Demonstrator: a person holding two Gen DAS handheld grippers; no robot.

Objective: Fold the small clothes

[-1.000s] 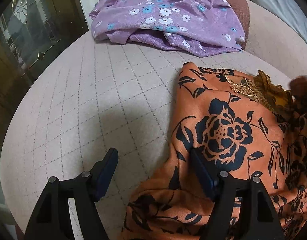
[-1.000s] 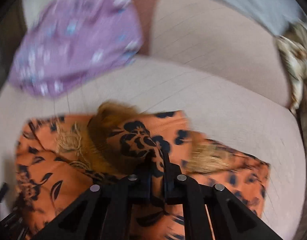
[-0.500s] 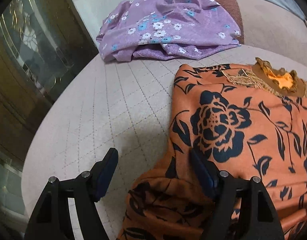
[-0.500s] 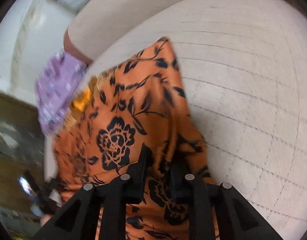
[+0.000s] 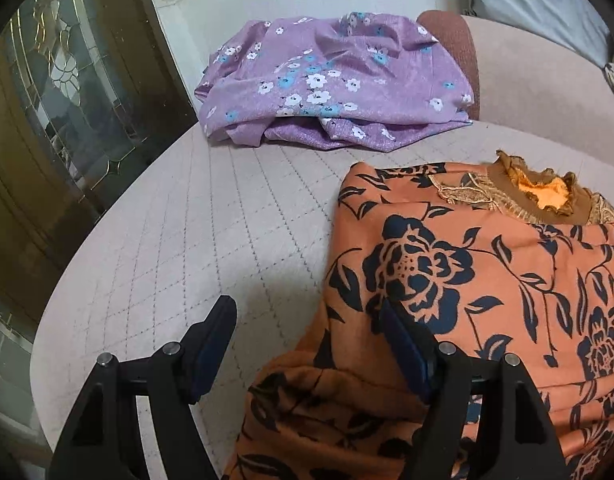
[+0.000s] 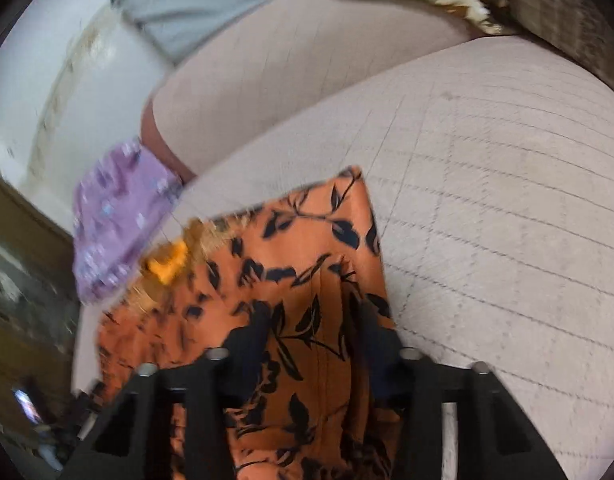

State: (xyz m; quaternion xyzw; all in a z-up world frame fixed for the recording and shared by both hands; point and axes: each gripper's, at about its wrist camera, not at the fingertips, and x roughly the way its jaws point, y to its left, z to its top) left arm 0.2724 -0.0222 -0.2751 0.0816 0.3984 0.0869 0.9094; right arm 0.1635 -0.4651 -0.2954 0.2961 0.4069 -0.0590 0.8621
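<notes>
Both tongs gape, left [image 5: 307, 344] wide, right [image 6: 311, 344] just opening over the orange top [image 5: 487, 300] flat on the cushion [image 5: 187, 240]: light, limp, slippery, so I'd pinch its hem.

Soft indoor light; left view sharp, right view motion-blurred (worst leftward), fisheye edges dark.

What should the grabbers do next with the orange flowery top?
Probably lift the right gripper clear. Its jaws have just been opening and no longer pinch the orange top, which lies on the quilted cushion with a fold laid over. The left gripper is open too.
</notes>
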